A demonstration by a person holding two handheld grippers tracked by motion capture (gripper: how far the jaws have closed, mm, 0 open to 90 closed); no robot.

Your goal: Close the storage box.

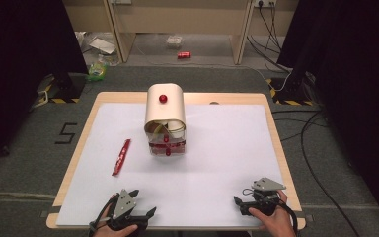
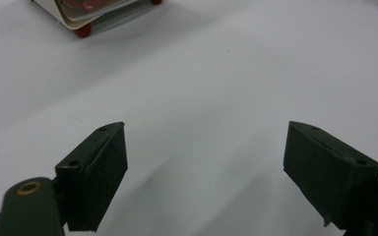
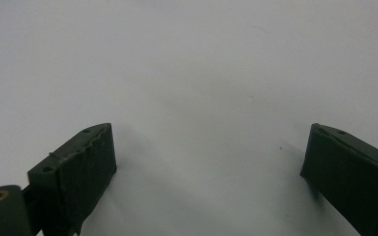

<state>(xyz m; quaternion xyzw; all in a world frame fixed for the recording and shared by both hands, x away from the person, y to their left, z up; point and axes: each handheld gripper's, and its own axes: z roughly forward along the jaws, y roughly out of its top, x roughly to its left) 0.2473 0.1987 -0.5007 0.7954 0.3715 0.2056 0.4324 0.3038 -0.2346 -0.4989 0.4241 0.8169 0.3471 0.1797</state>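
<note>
Both grippers sat low at the near edge of the table, and nothing was in either of them. The left gripper was down at about seven o'clock from the table's centre, held in the person's left hand, its jaws spread wide and released. In the left gripper view those two black jaws stood well apart over the bare white sheet, nothing between them.

Over at five o'clock, the right gripper rested in the right hand, grey plate on top, nose pointing to nine o'clock across the table. In the right gripper view its jaws were just as wide, released, with plain white sheet between them and no object near the pads.

Now the things on the table. The box, cream with a rounded top and a red knob, stood upright just past the centre, toward twelve o'clock. Its front was open, showing red items stacked inside; what they were could not be told. The left gripper view caught the box's lower corner at eleven o'clock, a red foot under it.

The red stick lay flat on the sheet at about nine o'clock from the centre, just left of the box and apart from it, running near to far. It lay well clear of the left gripper, at about twelve o'clock from it.
</note>
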